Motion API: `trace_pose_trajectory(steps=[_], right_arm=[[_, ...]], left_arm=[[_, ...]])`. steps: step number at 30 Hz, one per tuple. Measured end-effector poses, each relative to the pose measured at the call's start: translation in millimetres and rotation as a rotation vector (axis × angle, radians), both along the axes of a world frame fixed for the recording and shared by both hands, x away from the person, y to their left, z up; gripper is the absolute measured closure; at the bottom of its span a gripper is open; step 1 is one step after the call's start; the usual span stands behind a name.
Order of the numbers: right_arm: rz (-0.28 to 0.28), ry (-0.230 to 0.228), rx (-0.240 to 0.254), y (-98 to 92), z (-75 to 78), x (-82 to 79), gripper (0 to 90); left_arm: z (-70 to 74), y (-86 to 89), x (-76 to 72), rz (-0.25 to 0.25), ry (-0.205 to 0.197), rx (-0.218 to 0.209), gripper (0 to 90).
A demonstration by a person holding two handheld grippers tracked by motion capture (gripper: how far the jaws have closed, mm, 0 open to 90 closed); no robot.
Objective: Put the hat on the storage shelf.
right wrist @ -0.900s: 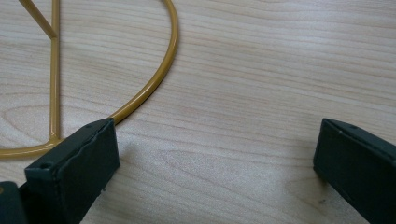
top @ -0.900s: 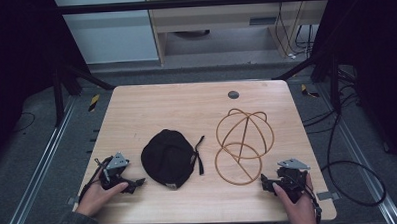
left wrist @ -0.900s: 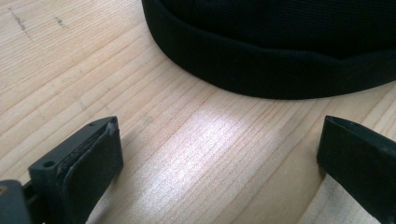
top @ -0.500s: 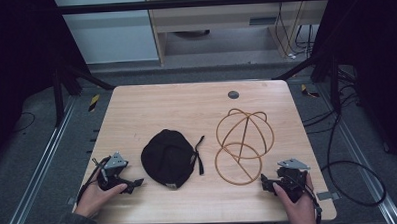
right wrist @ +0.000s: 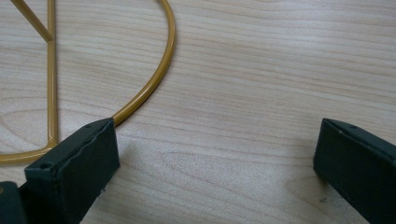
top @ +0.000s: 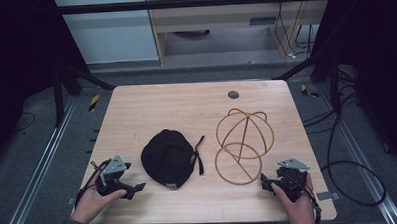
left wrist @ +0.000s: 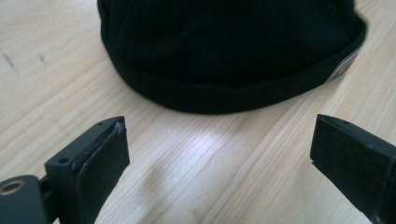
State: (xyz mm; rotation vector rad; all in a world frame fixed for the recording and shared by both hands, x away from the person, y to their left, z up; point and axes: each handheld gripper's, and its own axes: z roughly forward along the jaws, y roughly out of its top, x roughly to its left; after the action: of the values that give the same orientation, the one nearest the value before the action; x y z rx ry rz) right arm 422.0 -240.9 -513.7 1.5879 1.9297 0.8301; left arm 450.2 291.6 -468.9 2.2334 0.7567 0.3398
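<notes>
A black cap lies near the middle of the wooden table, its strap trailing to the right. Right of it stands a gold wire frame made of rings. My left gripper rests at the front left, open, pointing at the cap a short way ahead of its jaws. My right gripper rests at the front right, open, with nothing between its jaws; the wire frame's base ring curves just beyond its left fingertip.
A small dark round grommet sits in the table's far edge. Cables trail on the floor to the right. Metal rails run along both sides of the table.
</notes>
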Motion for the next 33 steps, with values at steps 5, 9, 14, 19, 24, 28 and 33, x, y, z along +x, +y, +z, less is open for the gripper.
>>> trace_pose_trajectory(steps=[5,9,14,19,24,28,33], right_arm=[[-0.001,0.000,0.000,0.0,0.0,-0.1,0.4],[0.000,0.000,-0.001,0.0,0.0,-0.1,0.4],[-0.005,0.003,0.005,0.6,0.2,-0.8,0.4],[-0.005,0.003,0.004,0.6,0.2,-0.8,0.4],[-0.006,0.003,0.005,0.7,0.2,-0.8,0.4],[-0.006,0.003,0.005,0.7,0.2,-0.8,0.4],[-0.006,0.003,0.005,0.7,0.2,-0.8,0.4]], left_arm=[[16.5,-13.8,3.4,-0.033,-0.010,0.029,4.7],[28.3,-28.5,11.2,-0.041,-0.011,0.074,4.9],[45.2,-48.9,18.5,-0.075,-0.024,0.158,5.0],[61.2,-63.3,27.5,-0.112,-0.018,0.205,5.3],[69.8,-79.8,33.9,-0.154,0.019,0.227,5.4],[72.3,-90.0,38.5,-0.163,0.025,0.250,5.9],[77.8,-99.3,42.0,-0.168,0.021,0.283,5.9]])
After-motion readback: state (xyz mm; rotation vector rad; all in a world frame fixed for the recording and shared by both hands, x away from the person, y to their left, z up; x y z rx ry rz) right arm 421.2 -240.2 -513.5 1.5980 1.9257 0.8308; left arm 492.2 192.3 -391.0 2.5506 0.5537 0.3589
